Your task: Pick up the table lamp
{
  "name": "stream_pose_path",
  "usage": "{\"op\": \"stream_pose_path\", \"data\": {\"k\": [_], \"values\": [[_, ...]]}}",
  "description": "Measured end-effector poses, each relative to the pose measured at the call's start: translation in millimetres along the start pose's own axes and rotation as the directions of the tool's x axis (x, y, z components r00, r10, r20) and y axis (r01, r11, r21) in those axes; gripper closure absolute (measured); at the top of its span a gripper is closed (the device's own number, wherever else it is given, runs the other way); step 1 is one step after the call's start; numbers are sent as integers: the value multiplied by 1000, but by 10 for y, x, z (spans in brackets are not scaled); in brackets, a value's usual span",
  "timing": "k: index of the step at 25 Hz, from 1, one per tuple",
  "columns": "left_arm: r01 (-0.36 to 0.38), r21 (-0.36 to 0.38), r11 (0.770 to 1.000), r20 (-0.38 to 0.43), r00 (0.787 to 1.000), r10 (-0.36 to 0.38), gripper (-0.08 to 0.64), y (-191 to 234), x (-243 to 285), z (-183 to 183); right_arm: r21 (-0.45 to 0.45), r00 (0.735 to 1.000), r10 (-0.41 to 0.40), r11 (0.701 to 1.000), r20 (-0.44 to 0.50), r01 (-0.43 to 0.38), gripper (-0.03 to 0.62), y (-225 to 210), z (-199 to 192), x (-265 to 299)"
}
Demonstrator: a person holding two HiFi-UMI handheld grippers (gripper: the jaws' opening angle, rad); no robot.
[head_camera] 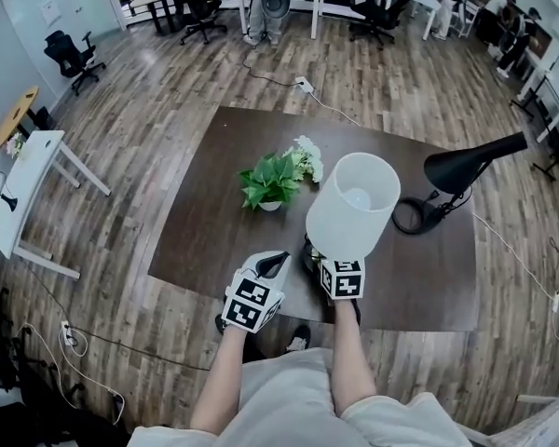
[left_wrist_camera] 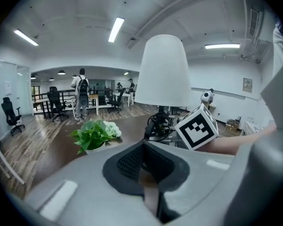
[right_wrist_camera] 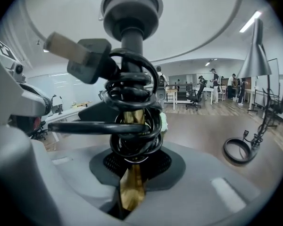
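Brass stem of the table lamp sits clamped in my right claw, with its black cord coiled round the stem just above. Its white shade stands over the near edge of the dark surface. My left claw hovers just beside it, closed on nothing. Beyond sit a potted plant and a black desk lamp.

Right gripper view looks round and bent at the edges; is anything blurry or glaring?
Right gripper view: wide-angle lens bows straight lines, corners black, the close table lamp slightly soft. Left gripper view: ceiling lights glare white. Head view: floor curves outward, evenly lit.
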State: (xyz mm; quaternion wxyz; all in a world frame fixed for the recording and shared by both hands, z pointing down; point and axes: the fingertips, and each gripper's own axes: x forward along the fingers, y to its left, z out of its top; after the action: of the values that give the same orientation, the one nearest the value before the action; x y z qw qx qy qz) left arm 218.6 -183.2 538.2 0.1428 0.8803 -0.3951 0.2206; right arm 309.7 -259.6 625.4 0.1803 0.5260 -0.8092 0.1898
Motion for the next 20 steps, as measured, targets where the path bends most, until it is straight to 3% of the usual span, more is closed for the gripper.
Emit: {"op": "stream_pose_path", "data": {"k": [6, 20], "values": [[52, 59, 997, -13, 999, -51, 560, -246, 87, 79, -11, 1000, 31, 999, 0, -31, 497, 22, 61, -128], [97, 83, 992, -3, 995, -97, 560, -603, 365, 250, 1, 999, 41, 999, -13, -41, 497, -185, 48, -332]]}}
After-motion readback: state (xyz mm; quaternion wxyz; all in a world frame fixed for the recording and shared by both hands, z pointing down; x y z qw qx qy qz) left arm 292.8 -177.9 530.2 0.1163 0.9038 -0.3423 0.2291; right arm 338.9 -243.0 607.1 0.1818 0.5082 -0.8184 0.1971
